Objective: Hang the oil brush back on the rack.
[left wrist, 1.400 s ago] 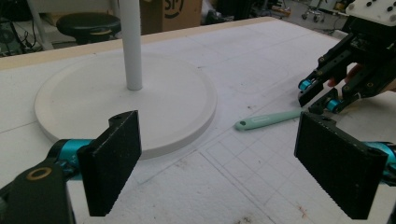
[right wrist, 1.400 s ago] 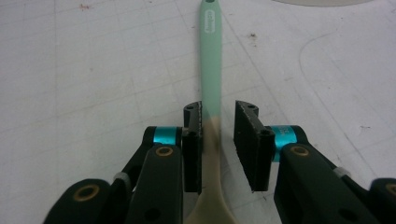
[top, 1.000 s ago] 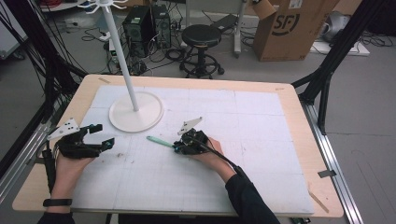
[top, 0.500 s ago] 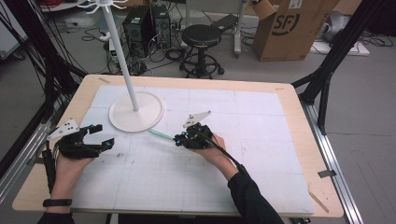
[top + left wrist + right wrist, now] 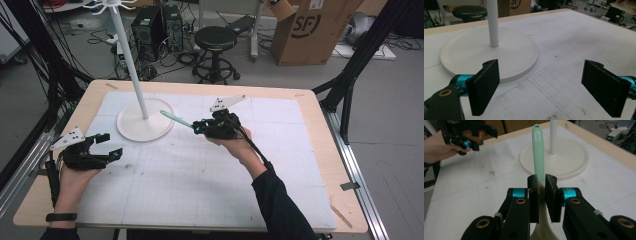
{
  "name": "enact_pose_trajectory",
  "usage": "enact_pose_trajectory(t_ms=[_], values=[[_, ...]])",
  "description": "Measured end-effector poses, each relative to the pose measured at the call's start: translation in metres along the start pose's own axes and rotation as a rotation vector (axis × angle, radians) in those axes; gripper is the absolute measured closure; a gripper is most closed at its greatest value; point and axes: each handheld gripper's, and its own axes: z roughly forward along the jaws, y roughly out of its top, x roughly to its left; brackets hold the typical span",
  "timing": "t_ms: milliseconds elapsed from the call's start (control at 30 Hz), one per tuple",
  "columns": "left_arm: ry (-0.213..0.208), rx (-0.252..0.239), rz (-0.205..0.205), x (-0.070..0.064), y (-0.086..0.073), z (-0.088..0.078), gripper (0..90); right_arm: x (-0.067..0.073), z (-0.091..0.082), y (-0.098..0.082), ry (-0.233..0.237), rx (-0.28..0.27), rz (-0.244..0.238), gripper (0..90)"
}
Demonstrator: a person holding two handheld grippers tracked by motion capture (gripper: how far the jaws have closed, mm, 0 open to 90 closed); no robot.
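Right gripper (image 5: pixel 197 126): raised above the desk (image 5: pixel 210 180), fingers (image 5: pixel 534 195) clamped on a mint-green utensil (image 5: pixel 539 152); no free gap visible either side of the handle.
Utensil, position: off the desk surface, held near the transition from green handle to cream-coloured lower part; free end points toward the white stand (image 5: pixel 145 125).
Utensil, type: probably a spoon or spatula; the working end lies below the fingers in the right gripper view and cannot be identified with certainty.
Handle end: small hole at the tip, suited to hanging on a hook.
Stand: round white base flat on the desk, white pole rising from its centre, hooks at the top visible at the upper edge of the high view.
Grip rationale: mid-length hold leaves the holed tip clear and exposed, as required for presenting it to a hook.
Left gripper (image 5: pixel 107 147): resting low at the left side of the desk, just beside the stand base, fingers (image 5: pixel 484 87) spread wide, nothing between them.
Left gripper rationale: likely parked near the base for steadying the stand if needed.
Step in hand, judged: lift of the utensil toward the stand top.
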Motion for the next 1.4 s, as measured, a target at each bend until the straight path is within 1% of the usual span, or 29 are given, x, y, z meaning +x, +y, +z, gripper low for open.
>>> enact_pose_trajectory(t_ms=[67, 100, 300, 367, 467, 533, 700, 733, 800, 867, 967, 1033, 1067, 1100, 1133, 1300, 1400], values=[[0.001, 0.0, -0.002, 0.0, 0.0, 0.0, 15.6, -0.002, -0.009, 0.011, -0.003, -0.018, -0.001, 82.5], [0.0, 0.0, -0.003, 0.0, 0.0, 0.0, 15.6, -0.002, -0.009, 0.011, -0.003, -0.018, -0.001, 82.4], [-0.002, 0.002, -0.002, 0.0, 0.0, 0.001, 15.6, -0.005, -0.025, 0.033, -0.005, -0.042, -0.022, 82.4], [-0.003, 0.003, -0.002, 0.0, 0.0, 0.0, 15.7, -0.005, -0.029, 0.04, 0.002, -0.05, -0.023, 82.4], [-0.002, 0.001, -0.003, 0.0, 0.0, 0.0, 15.6, -0.005, -0.036, 0.053, -0.003, -0.052, -0.041, 82.4], [-0.004, 0.001, -0.002, 0.0, 0.0, 0.0, 15.6, -0.005, -0.041, 0.061, 0.003, -0.058, -0.038, 82.4], [-0.005, 0.0, -0.002, 0.0, 0.0, 0.0, 15.7, -0.005, -0.052, 0.082, -0.006, -0.088, -0.056, 82.4], [-0.006, -0.002, -0.003, 0.0, 0.0, 0.0, 15.7, -0.004, -0.057, 0.093, -0.008, -0.105, -0.063, 82.4], [-0.007, -0.004, -0.002, 0.0, 0.0, -0.001, 15.6, -0.003, -0.059, 0.096, -0.008, -0.107, -0.063, 82.4], [-0.009, -0.003, -0.003, 0.0, 0.0, -0.001, 15.7, -0.001, -0.063, 0.107, -0.014, -0.119, -0.075, 82.4], [-0.011, -0.005, -0.005, 0.001, 0.0, -0.001, 15.6, 0.0, -0.066, 0.12, -0.007, -0.127, -0.083, 82.5], [-0.012, -0.006, -0.007, 0.001, 0.0, -0.001, 15.7, 0.001, -0.068, 0.129, -0.012, -0.135, -0.087, 82.5], [-0.011, -0.005, -0.005, 0.001, 0.0, -0.001, 15.6, 0.001, -0.068, 0.133, -0.01, -0.14, -0.097, 82.4], [-0.011, -0.007, -0.01, 0.0, 0.0, -0.001, 15.7, 0.002, -0.068, 0.136, -0.01, -0.139, -0.089, 82.5], [-0.013, -0.007, -0.009, 0.0, 0.0, -0.001, 15.7, 0.002, -0.069, 0.141, -0.015, -0.145, -0.101, 82.5], [-0.015, -0.004, -0.005, 0.001, -0.001, -0.002, 15.6, 0.004, -0.07, 0.157, -0.016, -0.159, -0.105, 82.5], [-0.013, -0.008, -0.011, 0.001, -0.001, -0.003, 15.6, 0.004, -0.07, 0.165, -0.02, -0.167, -0.104, 82.5]])
